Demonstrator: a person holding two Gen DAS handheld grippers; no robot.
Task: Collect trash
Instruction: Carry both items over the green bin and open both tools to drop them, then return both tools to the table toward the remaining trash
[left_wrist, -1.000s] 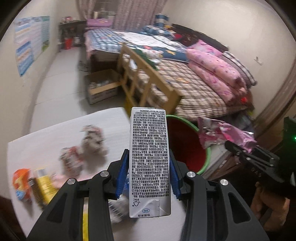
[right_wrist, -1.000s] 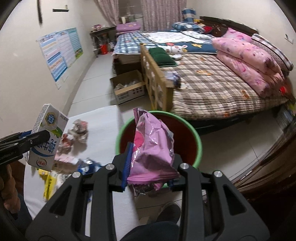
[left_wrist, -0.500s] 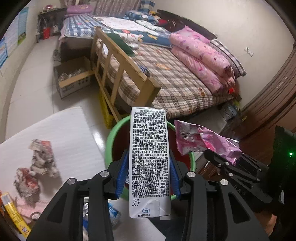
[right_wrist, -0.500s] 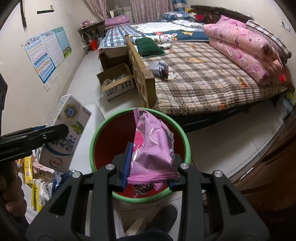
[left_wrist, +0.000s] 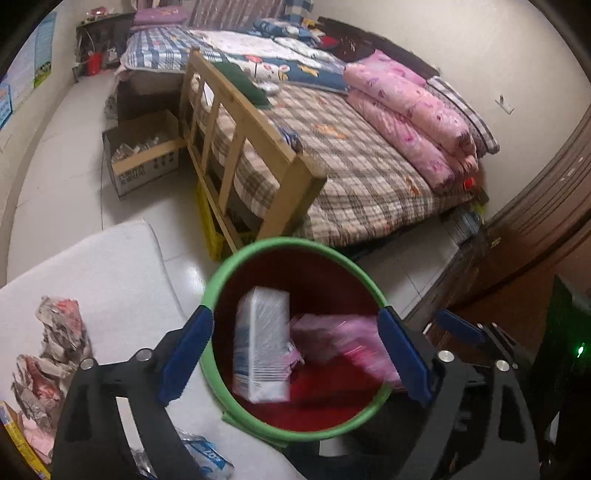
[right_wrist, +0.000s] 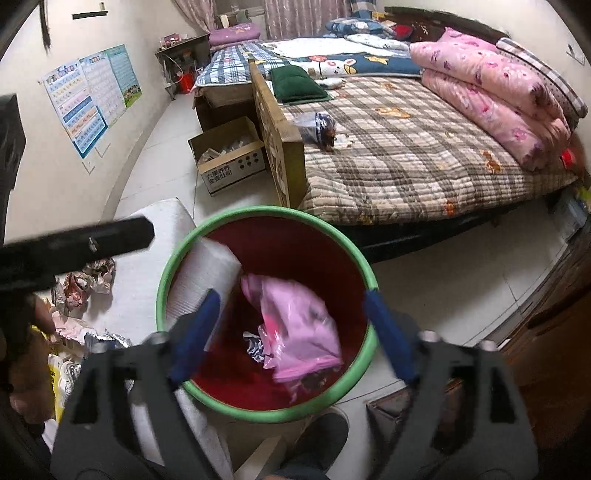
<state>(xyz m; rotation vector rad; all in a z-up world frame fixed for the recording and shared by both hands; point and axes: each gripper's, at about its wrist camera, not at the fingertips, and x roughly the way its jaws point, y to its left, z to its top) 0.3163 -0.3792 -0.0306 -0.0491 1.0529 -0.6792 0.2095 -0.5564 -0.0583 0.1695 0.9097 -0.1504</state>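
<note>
cardboard box (right_wrist: 231, 168) print too small to read.

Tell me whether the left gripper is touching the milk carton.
Apart. The left wrist view shows the left gripper open, its fingers clear of the milk carton inside the bin.

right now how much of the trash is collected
Done: white milk carton and pink plastic wrapper lie in the green-rimmed red bin. In hand: nothing; left gripper and right gripper have just been opening. Left: crumpled wrappers on the white table.
</note>
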